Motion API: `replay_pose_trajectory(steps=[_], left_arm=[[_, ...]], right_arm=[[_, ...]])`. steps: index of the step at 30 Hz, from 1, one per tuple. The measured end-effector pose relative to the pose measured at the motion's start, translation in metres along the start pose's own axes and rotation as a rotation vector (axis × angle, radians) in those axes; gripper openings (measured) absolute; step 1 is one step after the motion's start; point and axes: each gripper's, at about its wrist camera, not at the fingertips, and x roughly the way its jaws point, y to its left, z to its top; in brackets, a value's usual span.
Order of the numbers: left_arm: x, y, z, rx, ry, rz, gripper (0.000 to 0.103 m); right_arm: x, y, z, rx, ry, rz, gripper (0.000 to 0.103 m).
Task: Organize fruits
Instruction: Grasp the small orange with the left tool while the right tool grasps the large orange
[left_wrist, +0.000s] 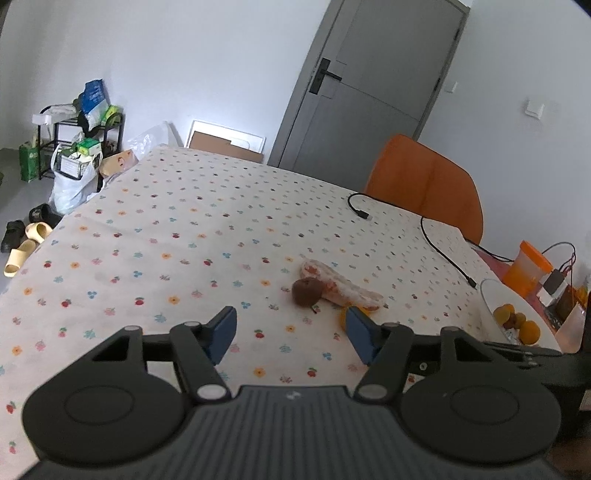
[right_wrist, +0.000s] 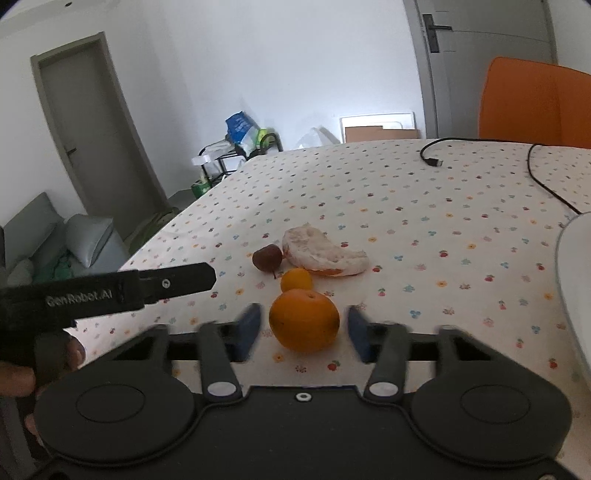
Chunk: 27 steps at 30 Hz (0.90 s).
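Fruit lay on the table. The right tongs were open around the big orange, not yet squeezing it. Next, I think, they had to pinch it and lift it to the white bowl nearby on the right. The left tongs were open and empty. The table beyond the fruit had room.

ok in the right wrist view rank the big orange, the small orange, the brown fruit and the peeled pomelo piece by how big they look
1. Peeled pomelo piece and big orange: alike; the orange is nearer, so unsure.
2. Brown fruit and small orange: look alike.
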Motion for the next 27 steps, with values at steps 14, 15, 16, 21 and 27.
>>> replay_pose_trajectory(steps=[14,15,16,21,27], left_arm=[[0.025,-0.028,-0.004,0.033,0.022,-0.030,0.058],[0.027,-0.031,-0.005,0.038,0.022,-0.029,0.058],[0.028,-0.034,-0.004,0.042,0.021,-0.030,0.057],[0.036,-0.048,-0.005,0.075,0.015,-0.029,0.051],[0.048,-0.061,-0.009,0.097,0.027,0.010,0.035]], right_arm=[[-0.023,-0.029,0.000,0.047,-0.038,-0.043,0.039],[-0.024,-0.031,0.000,0.051,-0.041,-0.049,0.039],[-0.026,-0.034,-0.001,0.056,-0.043,-0.055,0.039],[-0.034,-0.044,-0.004,0.073,-0.053,-0.080,0.039],[-0.043,-0.056,-0.005,0.096,-0.069,-0.083,0.039]])
